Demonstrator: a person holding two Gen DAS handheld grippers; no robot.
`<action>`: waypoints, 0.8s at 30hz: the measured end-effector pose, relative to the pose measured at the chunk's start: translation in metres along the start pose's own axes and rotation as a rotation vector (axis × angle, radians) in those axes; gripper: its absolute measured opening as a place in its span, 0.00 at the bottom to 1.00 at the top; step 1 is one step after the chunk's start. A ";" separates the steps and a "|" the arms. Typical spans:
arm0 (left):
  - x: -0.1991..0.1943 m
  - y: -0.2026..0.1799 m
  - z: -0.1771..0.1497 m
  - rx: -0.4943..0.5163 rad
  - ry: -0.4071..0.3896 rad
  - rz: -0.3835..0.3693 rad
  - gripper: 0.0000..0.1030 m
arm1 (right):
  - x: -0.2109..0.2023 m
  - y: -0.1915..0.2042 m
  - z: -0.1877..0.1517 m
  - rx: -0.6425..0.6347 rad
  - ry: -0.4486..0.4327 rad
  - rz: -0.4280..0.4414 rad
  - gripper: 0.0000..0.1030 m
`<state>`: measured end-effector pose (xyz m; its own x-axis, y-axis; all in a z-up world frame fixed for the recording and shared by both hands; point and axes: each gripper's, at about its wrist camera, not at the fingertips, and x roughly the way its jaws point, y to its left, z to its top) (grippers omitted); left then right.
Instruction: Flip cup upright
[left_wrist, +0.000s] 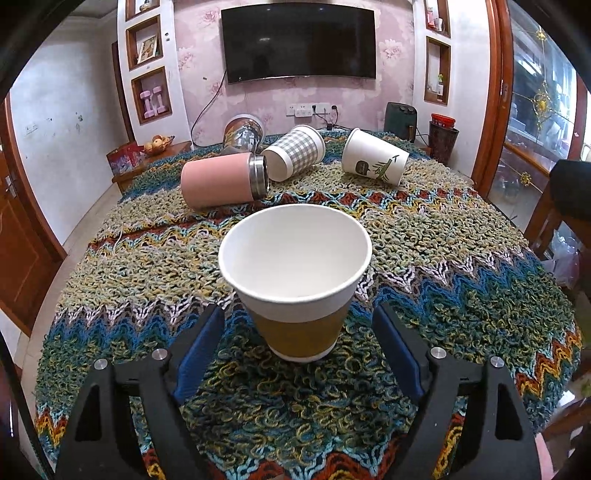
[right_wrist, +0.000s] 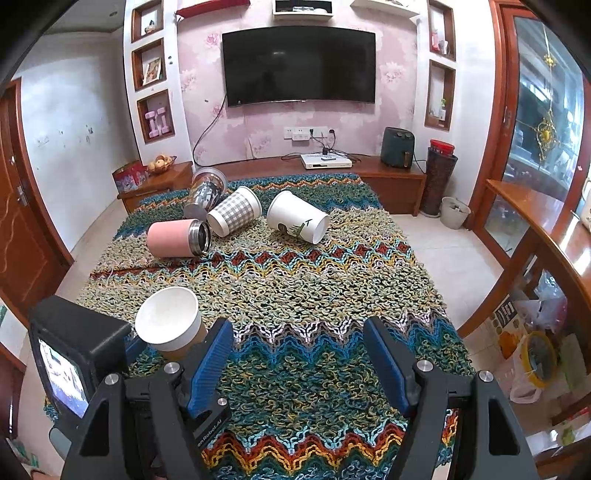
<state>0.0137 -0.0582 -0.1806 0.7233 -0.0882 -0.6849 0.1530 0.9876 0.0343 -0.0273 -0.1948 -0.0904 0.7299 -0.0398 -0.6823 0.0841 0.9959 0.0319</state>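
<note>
A white paper cup with a brown sleeve (left_wrist: 295, 280) stands upright on the knitted cloth, mouth up, between the spread fingers of my left gripper (left_wrist: 299, 332), which is open and not touching it. The same cup shows at the lower left of the right wrist view (right_wrist: 168, 325). Four cups lie on their sides at the far end: a pink steel tumbler (left_wrist: 221, 181), a grey checked cup (left_wrist: 295, 151), a white paper cup with a green print (left_wrist: 375, 157) and a patterned tumbler (left_wrist: 242, 134). My right gripper (right_wrist: 299, 350) is open and empty above the cloth.
The table is covered by a colourful knitted cloth (right_wrist: 295, 288). The left gripper's body with its screen (right_wrist: 74, 362) sits at the lower left of the right wrist view. A wooden TV bench (right_wrist: 369, 177) stands behind the table and a wooden cabinet (right_wrist: 535, 229) to the right.
</note>
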 end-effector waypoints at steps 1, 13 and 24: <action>-0.002 0.001 0.000 -0.001 0.006 0.000 0.85 | -0.002 0.000 0.000 0.000 -0.002 0.000 0.71; -0.041 0.020 0.014 -0.046 -0.008 0.073 0.86 | -0.029 0.004 0.006 0.006 -0.053 0.016 0.71; -0.073 0.052 0.051 -0.110 0.010 0.195 0.86 | -0.044 0.015 0.027 -0.011 -0.060 0.060 0.71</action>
<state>0.0034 -0.0066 -0.0915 0.7253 0.1065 -0.6802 -0.0641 0.9941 0.0874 -0.0401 -0.1805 -0.0401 0.7727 0.0156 -0.6346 0.0315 0.9975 0.0629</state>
